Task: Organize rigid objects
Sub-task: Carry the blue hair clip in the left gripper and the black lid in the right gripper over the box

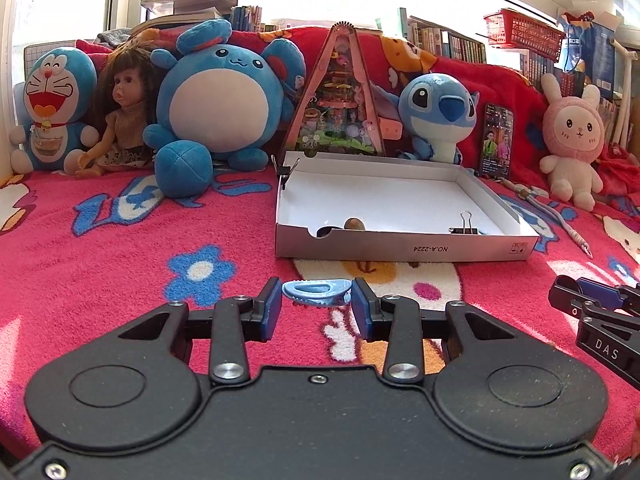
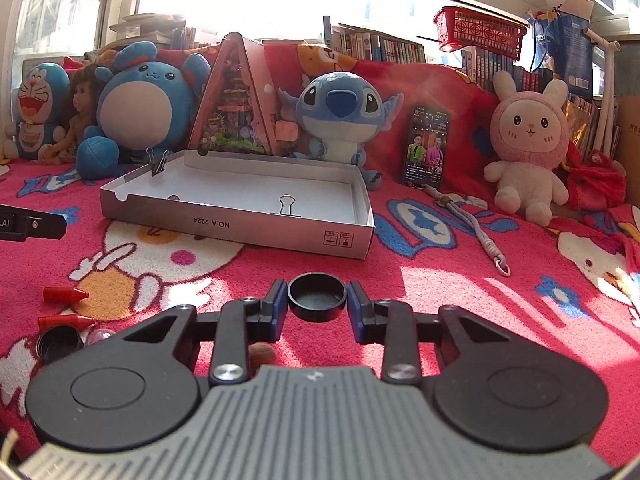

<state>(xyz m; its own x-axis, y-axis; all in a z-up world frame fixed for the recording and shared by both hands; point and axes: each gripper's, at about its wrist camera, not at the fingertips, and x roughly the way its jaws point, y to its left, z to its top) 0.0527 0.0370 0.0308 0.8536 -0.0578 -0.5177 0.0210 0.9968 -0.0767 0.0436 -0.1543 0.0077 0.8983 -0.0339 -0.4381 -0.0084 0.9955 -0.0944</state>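
We hold blue hair claw clip (image 1: 317, 294) in left gripper (image 1: 317, 306), pads clamped on both ends, clip lifted over pink blanket (image 1: 100, 272). Right gripper (image 2: 317, 306) pinched on black round cap (image 2: 317, 296), open side up. White cardboard box (image 1: 400, 246) at 12 o'clock of left gripper, 11 o'clock of right; inside it brown nut (image 1: 354, 224), binder clip (image 1: 465, 224) on front wall. Two red crayons (image 2: 64, 294) on blanket at 9 o'clock of right gripper.
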